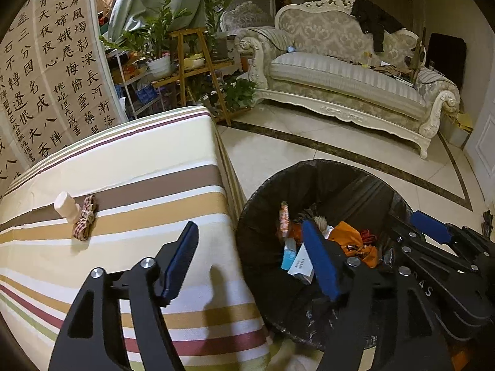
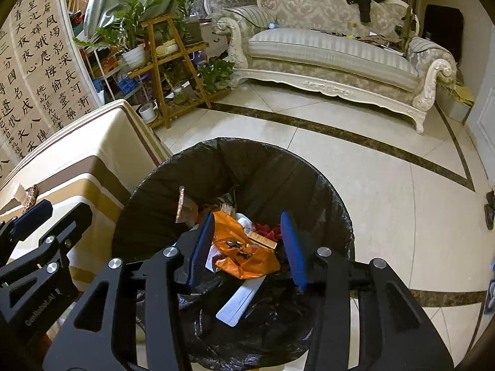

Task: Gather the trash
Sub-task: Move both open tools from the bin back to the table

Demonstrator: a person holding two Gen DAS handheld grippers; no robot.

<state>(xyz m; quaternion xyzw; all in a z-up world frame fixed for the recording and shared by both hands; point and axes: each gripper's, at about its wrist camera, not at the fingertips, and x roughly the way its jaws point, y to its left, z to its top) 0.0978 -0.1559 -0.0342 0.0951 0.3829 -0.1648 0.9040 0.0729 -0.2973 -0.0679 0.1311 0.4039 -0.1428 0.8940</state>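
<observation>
Both grippers hang over the black-lined trash bin point(image 2: 235, 167) beside the striped surface point(image 1: 123, 167). The left gripper point(image 1: 250, 266) is spread wide and empty; the right gripper point(image 2: 247, 247) is partly parted, gripping nothing. An orange bag point(image 2: 244, 256) lies in the bin. A white bottle point(image 1: 66, 205) and a rope bundle point(image 1: 86, 219) lie near the surface's left edge.
</observation>
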